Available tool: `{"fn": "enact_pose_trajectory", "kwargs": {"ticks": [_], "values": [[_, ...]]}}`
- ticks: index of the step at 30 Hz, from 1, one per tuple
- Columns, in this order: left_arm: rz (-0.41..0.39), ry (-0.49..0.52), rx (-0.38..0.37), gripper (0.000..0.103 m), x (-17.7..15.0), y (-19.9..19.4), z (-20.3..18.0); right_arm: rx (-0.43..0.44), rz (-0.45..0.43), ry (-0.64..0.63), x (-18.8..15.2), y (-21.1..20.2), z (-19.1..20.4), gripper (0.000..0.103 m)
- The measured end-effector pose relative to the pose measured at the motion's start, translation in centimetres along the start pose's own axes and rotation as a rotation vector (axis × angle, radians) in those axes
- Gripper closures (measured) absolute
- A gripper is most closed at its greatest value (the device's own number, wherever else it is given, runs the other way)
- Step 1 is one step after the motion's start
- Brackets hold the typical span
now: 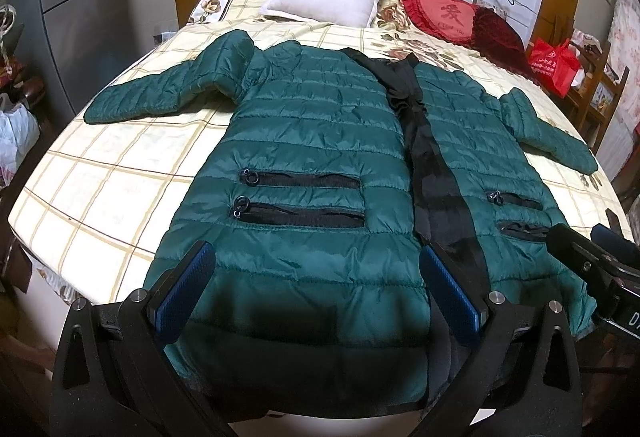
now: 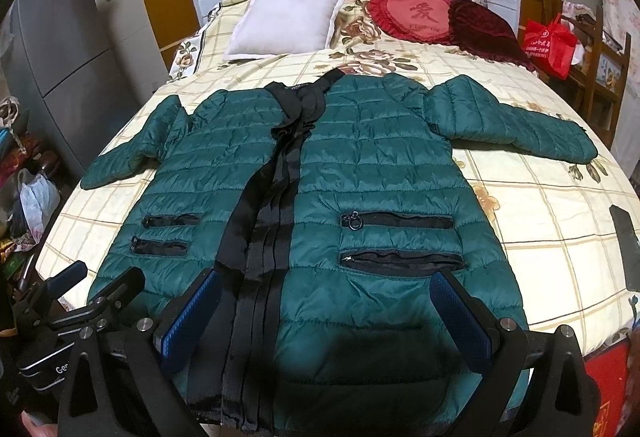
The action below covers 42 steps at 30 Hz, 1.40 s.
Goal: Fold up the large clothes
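Both sets of jaws stand wide apart, holding nothing — the left gripper [image 1: 316,289] hangs over the hem of the green quilted jacket [image 1: 312,141], which lies front-up and spread flat on the checked bedspread [image 1: 100,173], sleeves out to either side. It looks light, puffy and soft, its shiny shell probably slippery, so a pinch should take a thick bite at a stitched edge — the left sleeve's cuff [image 1: 96,109] or hem corner. Further right, the right gripper [image 2: 324,309] hovers above the hem beside the black placket [image 2: 276,205].
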<state>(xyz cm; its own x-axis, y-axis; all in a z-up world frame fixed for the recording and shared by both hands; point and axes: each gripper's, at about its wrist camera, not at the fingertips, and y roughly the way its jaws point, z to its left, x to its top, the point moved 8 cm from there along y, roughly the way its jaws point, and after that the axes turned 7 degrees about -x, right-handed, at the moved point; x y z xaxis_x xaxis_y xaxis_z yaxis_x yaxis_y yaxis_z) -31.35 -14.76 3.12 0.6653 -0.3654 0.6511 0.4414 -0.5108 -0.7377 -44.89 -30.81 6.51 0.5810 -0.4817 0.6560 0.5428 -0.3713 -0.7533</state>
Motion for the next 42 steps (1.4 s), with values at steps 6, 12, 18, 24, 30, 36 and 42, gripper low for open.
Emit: {"fn": "enact_pose_trajectory", "kwargs": {"ticks": [6, 12, 18, 24, 30, 36, 42], "values": [[0.0, 0.002, 0.002, 0.001, 0.1, 0.1, 0.0, 0.008, 0.001, 0.006, 0.0, 0.0, 0.0, 0.0], [-0.003, 0.004, 0.003, 0.001, 0.2, 0.2, 0.1, 0.011, 0.005, 0.01, 0.2, 0.2, 0.0, 0.0], [-0.01, 0.014, 0.009, 0.001, 1.4, 0.6, 0.4, -0.008, -0.013, 0.005, 1.6, 0.5, -0.3, 0.0], [-0.043, 0.011, 0.028, 0.001, 3.9, 0.3, 1.3, 0.01, -0.006, 0.02, 3.6, 0.7, 0.1, 0.0], [-0.047, 0.019, 0.036, 0.001, 6.5, 0.6, 2.1, 0.055, 0.005, 0.028, 6.2, 1.3, 1.0, 0.0], [-0.079, 0.038, 0.06, 0.001, 9.1, 0.8, 2.6, 0.039, -0.013, -0.017, 9.4, 2.3, 2.3, 0.0], [-0.069, 0.002, 0.031, 0.001, 12.0, 2.1, 3.6, 0.061, 0.004, -0.017, 11.9, 4.1, 3.5, 0.0]]}}
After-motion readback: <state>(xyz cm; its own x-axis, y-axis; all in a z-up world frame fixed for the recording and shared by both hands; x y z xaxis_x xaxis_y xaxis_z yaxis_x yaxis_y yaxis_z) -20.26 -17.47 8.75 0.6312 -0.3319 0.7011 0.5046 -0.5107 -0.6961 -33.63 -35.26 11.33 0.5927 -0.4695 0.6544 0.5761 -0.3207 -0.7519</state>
